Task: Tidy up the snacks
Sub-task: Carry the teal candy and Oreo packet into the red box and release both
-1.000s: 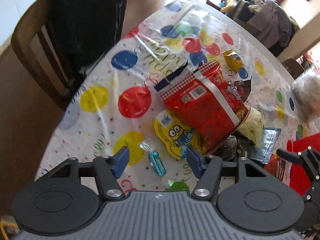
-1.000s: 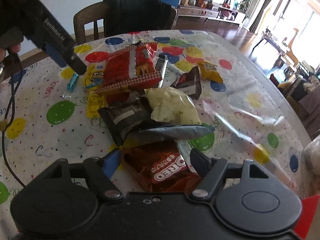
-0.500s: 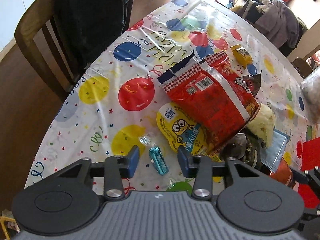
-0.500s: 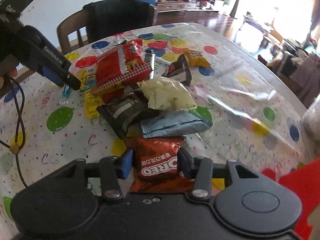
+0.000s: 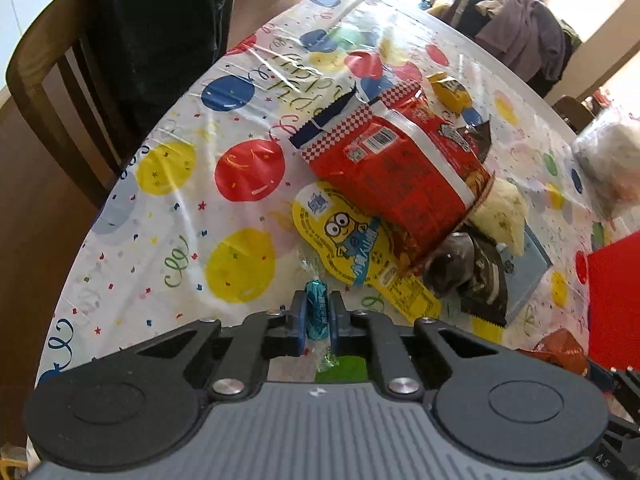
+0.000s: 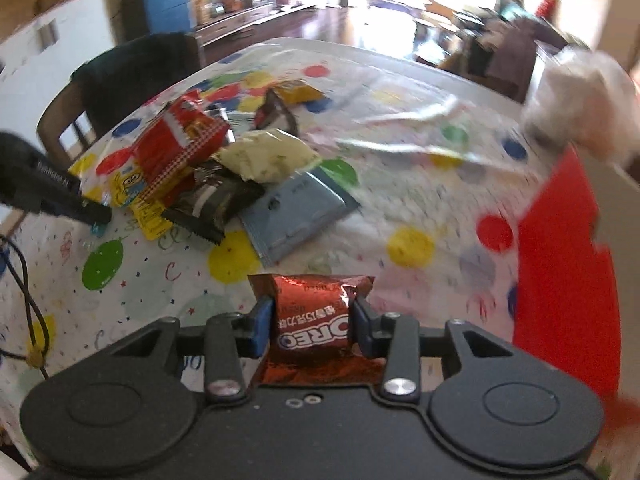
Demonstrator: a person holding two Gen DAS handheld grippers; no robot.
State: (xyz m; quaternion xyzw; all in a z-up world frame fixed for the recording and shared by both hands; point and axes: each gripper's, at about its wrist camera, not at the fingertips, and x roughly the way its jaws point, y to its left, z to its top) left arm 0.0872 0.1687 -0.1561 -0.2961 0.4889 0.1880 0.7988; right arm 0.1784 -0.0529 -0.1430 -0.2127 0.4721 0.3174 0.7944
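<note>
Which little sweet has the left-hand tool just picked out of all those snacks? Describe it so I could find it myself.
Start at the big red snack bag on the balloon-print tablecloth, then drop to the yellow Minions packet beneath it. Just below that, the left gripper has closed its blue pads on a small teal candy. It is the only tiny twist-wrapped sweet; its neighbours are all flat bags.

Bare tablecloth (image 6: 420,184) beside snack pile (image 6: 224,176)

The red container (image 6: 568,264) is running off the right edge, and motion blur is smearing the white bundle (image 6: 580,100) beyond it.
</note>
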